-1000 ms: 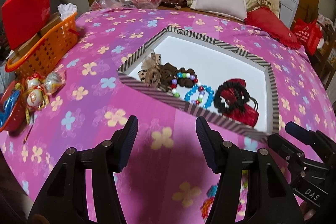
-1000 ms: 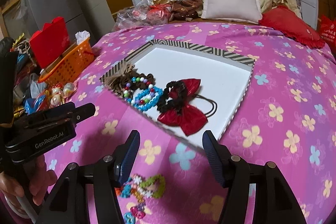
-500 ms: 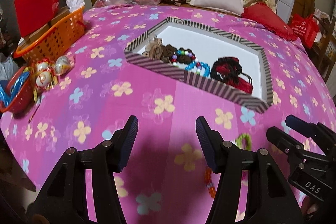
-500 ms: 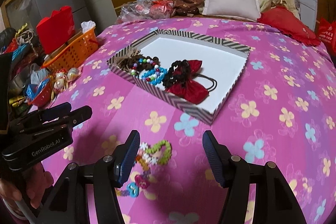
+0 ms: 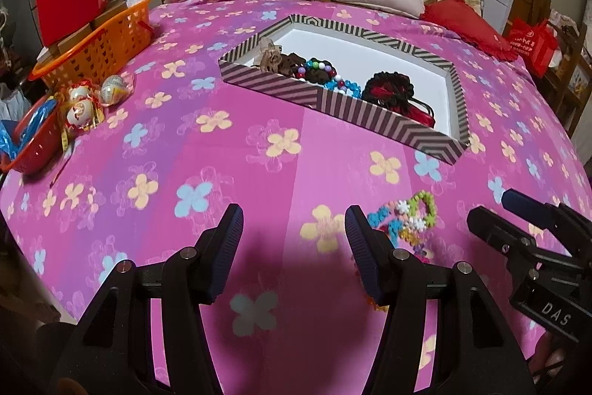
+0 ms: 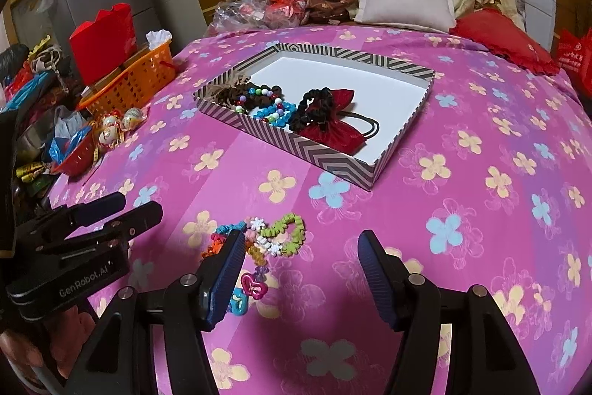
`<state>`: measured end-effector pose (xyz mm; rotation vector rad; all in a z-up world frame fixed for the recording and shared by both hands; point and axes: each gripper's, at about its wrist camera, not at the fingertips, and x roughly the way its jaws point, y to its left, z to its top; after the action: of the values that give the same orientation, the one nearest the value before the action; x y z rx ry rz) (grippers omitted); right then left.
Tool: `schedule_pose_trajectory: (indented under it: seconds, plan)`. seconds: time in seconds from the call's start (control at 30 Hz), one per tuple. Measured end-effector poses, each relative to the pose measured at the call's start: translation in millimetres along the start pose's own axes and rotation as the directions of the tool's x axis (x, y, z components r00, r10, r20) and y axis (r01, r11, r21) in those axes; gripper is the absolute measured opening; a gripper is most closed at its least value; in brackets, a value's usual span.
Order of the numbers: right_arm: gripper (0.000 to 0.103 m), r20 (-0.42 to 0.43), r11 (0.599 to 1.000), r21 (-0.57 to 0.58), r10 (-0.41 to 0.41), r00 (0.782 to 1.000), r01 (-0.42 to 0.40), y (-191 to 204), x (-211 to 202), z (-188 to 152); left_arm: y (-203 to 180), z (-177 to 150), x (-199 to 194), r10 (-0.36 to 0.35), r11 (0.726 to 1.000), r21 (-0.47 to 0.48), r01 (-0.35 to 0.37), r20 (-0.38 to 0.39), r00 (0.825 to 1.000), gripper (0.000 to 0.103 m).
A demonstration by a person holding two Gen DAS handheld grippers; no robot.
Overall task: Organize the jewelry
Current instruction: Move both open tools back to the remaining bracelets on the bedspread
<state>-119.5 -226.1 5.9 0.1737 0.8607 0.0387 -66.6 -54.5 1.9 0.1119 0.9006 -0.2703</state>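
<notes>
While its jaws open, right claw [image 6: 299, 269] hangs beside bracelets [image 6: 273, 236].

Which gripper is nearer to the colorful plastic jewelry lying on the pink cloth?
Right. The right gripper has the colorful plastic jewelry just beside its left finger; the left gripper is off to the jewelry's left.

Colourful bracelets [image 6: 266, 239] before opening right claw [image 6: 299, 269]
</notes>
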Motion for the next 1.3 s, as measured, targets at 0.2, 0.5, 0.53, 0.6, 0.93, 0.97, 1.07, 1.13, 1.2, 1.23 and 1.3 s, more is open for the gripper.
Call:
schedule_pose_trajectory:
  seconds: [0.2,0.5,0.53,0.6,0.93,0.97,1.07,1.13,1.2,1.23,1.3]
  plan:
    - [0.063,-0.010,1.000,-0.013,0.001,1.000,-0.001,1.3,2.0,-4.5,-0.9,-7.5,1.2,0.005,1.000,0.000,-0.005,-0.010,1.000,0.057]
    - [0.063,-0.028,1.000,-0.011,-0.004,1.000,0.004,-3.0,11.9,-9.7,1.5,-14.2,9.5,0.008,1.000,-0.004,-0.008,-0.035,0.999,0.057]
    - [0.063,-0.030,1.000,-0.011,-0.005,1.000,0.005,-3.8,13.0,-10.0,2.3,-14.5,10.9,0.006,1.000,-0.005,-0.006,-0.038,0.999,0.057]
    - [0.063,-0.037,1.000,-0.011,-0.003,0.999,0.002,-5.4,15.5,-10.8,5.2,-15.3,14.2,0.000,1.000,-0.012,0.000,-0.046,0.999,0.057]
    - [0.063,-0.053,0.998,-0.056,0.000,0.999,-0.003,1.2,29.7,-8.3,19.9,-18.4,30.1,-0.021,0.998,-0.057,0.015,-0.097,0.995,0.057]
    - [0.063,-0.053,0.999,-0.053,-0.007,0.999,0.004,0.2,32.2,-6.4,20.3,-18.4,30.7,-0.023,0.998,-0.059,0.017,-0.099,0.995,0.057]
    - [0.063,-0.069,0.999,-0.040,-0.002,0.998,-0.001,-3.7,40.7,-2.5,20.1,-19.3,31.2,-0.040,0.998,-0.060,0.033,-0.105,0.994,0.057]
    - [0.063,-0.082,0.999,-0.046,-0.009,0.997,0.006,-4.6,48.4,0.5,18.9,-19.6,31.6,-0.059,0.997,-0.057,0.053,-0.111,0.992,0.057]
    - [0.058,-0.089,0.998,-0.063,-0.023,0.996,0.018,-4.7,55.1,4.3,17.2,-19.8,31.6,-0.079,0.996,-0.051,0.073,-0.116,0.990,0.057]
    - [0.051,-0.092,0.997,-0.068,-0.028,0.995,0.022,-5.2,57.8,5.6,15.5,-20.4,31.5,-0.086,0.996,-0.046,0.082,-0.119,0.989,0.057]
    - [0.046,-0.105,0.997,-0.079,-0.034,0.994,0.026,-6.4,65.3,8.2,12.7,-21.2,31.5,-0.101,0.995,-0.037,0.097,-0.128,0.987,0.057]
